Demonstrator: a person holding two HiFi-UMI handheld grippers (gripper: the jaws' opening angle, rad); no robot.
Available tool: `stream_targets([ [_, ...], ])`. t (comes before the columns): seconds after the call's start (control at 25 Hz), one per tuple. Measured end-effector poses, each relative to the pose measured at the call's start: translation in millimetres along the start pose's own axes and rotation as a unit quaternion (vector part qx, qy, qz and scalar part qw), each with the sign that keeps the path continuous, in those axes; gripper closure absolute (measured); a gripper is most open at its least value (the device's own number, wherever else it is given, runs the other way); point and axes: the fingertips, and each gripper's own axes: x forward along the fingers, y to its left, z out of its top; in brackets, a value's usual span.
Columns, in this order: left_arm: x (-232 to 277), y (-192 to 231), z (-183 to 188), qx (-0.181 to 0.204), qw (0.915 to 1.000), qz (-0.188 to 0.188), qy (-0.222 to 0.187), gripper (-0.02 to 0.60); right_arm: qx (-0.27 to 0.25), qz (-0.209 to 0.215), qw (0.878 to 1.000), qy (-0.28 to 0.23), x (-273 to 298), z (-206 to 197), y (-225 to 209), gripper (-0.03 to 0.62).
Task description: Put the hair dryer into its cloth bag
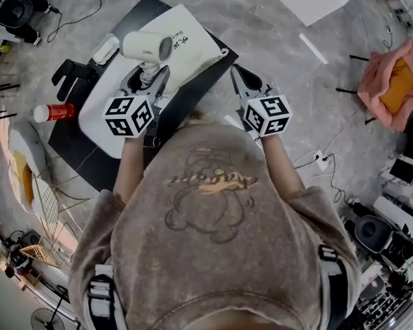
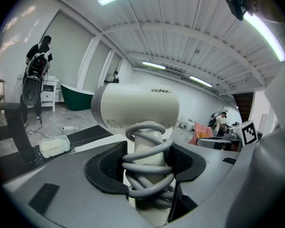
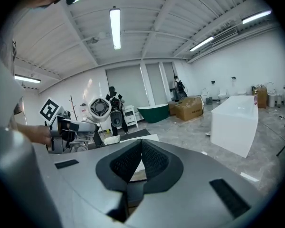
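The white hair dryer (image 1: pixel 146 47) stands upright in my left gripper (image 1: pixel 149 75), which is shut on its handle, wound round with grey cord (image 2: pixel 146 169). In the left gripper view the dryer's barrel (image 2: pixel 137 109) fills the middle above the pads. The white cloth bag (image 1: pixel 191 49), printed with dark letters, lies flat on the black mat (image 1: pixel 206 84) just right of the dryer. My right gripper (image 1: pixel 242 81) hovers at the bag's right edge, shut with nothing between its pads (image 3: pixel 152 158). The right gripper view shows the dryer's rear grille (image 3: pixel 99 109) to its left.
A small white box (image 1: pixel 104 49), a black stand (image 1: pixel 72 74) and a red can (image 1: pixel 54 111) lie left of the dryer. A pink bag (image 1: pixel 392 81) sits at the far right. A large white box (image 3: pixel 235 122) stands on the floor; cables run across it.
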Motion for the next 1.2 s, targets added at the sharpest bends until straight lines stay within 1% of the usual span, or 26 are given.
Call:
stream_targets([
  [0.16, 10, -2, 3, -0.007, 1.0, 0.006, 0.0, 0.325, -0.016, 0.012, 1.0, 0.002, 12, 8, -11, 0.594],
  [0.56, 25, -9, 8, -0.016, 0.9988, 0.046, -0.004, 0.325, -0.028, 0.062, 0.998, 0.013, 27, 19, -39, 0.594],
  [0.8, 28, -13, 8, -0.019, 0.9982, 0.057, -0.006, 0.325, -0.036, 0.085, 0.996, 0.016, 33, 18, -43, 0.594],
  [0.96, 30, -14, 5, -0.029, 0.9975, 0.064, -0.008, 0.325, -0.046, 0.098, 0.994, 0.017, 37, 19, -44, 0.59],
  [1.0, 31, -14, 4, -0.031, 0.9975, 0.063, -0.007, 0.325, -0.053, 0.104, 0.993, 0.021, 38, 18, -43, 0.569],
  [1.04, 31, -15, 4, -0.032, 0.9975, 0.063, -0.007, 0.325, -0.062, 0.114, 0.991, 0.026, 39, 17, -40, 0.527],
  [1.08, 31, -15, 3, -0.034, 0.9974, 0.063, -0.006, 0.325, -0.07, 0.124, 0.989, 0.033, 41, 14, -37, 0.507],
  [1.12, 31, -15, 2, -0.036, 0.9973, 0.064, -0.007, 0.325, -0.076, 0.134, 0.987, 0.039, 43, 12, -35, 0.504],
  [1.2, 30, -14, 2, -0.041, 0.997, 0.065, -0.008, 0.325, -0.085, 0.15, 0.984, 0.05, 48, 8, -30, 0.474],
])
